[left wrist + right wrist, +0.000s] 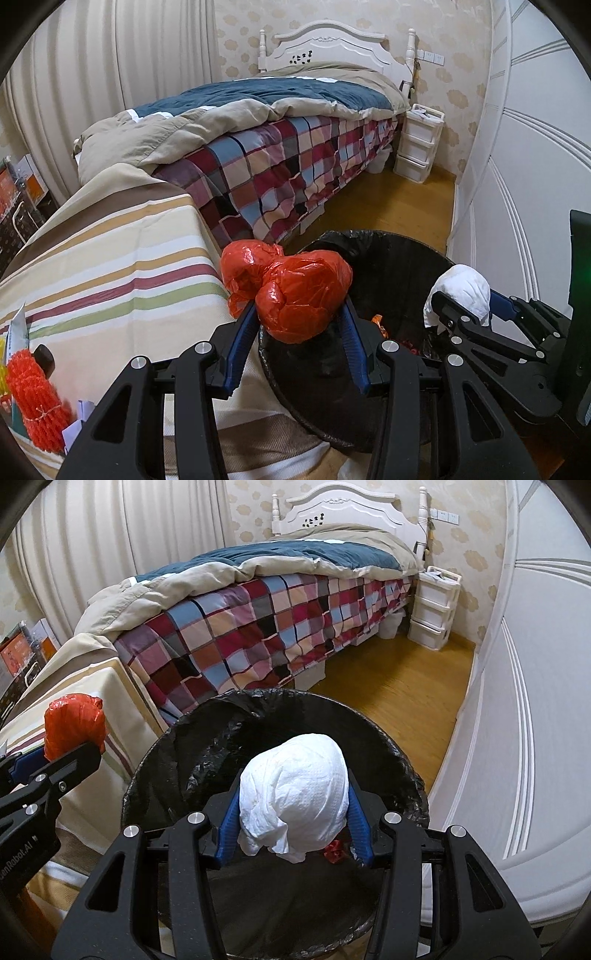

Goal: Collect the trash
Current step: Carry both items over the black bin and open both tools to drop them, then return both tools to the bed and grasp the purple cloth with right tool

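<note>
1. Right gripper (293,812) pinches a crumpled white tissue wad (295,805) between its jaws, above the black-lined bin (402,764); soft, light, held mid-bulk.
2. Left gripper (299,321) clamps a red plastic bag (295,291); slippery, crushable; just past its jaws, the bin's rim.
3. Beyond, the bed (258,627).

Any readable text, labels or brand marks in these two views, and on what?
"enRobot.AI": partly cut off, on the left claw's black arm in the right wrist view.
Orange boxes beside the bed: print too blurred to read.
Dark marks on the headboard: too small to read.
</note>
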